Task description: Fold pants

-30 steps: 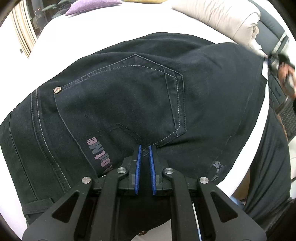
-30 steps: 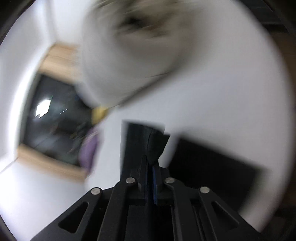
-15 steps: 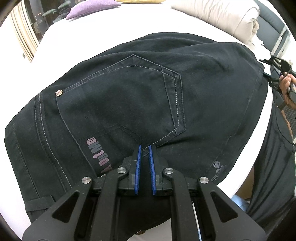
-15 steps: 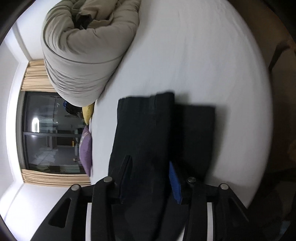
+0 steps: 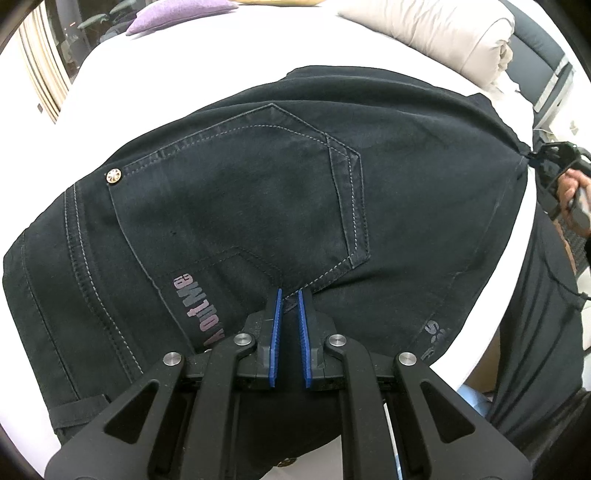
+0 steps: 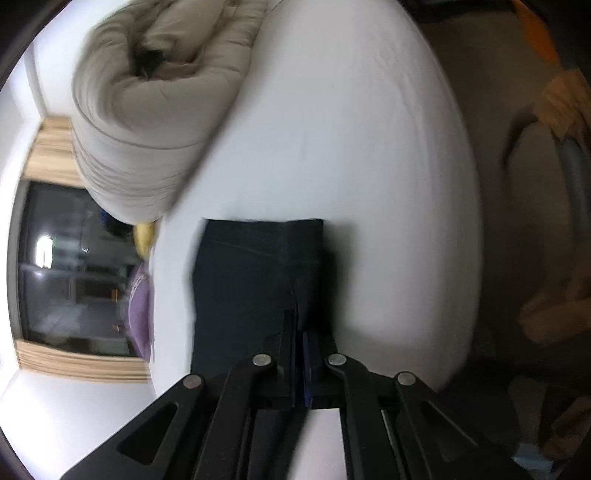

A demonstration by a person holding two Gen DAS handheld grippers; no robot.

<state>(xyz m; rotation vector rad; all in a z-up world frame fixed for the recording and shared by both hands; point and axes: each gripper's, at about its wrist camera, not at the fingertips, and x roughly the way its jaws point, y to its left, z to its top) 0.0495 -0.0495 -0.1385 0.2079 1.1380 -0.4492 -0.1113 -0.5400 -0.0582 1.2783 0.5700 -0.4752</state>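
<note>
Black jeans lie flat on the white bed, back pocket up. My left gripper is shut on a pinch of the cloth just below the pocket, its blue pads close together. In the right wrist view the folded leg end lies on the sheet. My right gripper is shut on a raised fold at the leg's right edge. The left wrist view shows that right gripper at the far right, pinching the jeans' edge, with a hand behind it.
A rolled beige duvet lies on the bed beyond the jeans. A purple pillow and a yellow one sit at the far end by a dark window. The bed's edge runs near the right gripper, beside a person's dark trousers.
The right gripper opened over the leg end half a second ago, sank towards the bed, and is now shut on the leg's edge. The left gripper kept its hold and stayed put.
</note>
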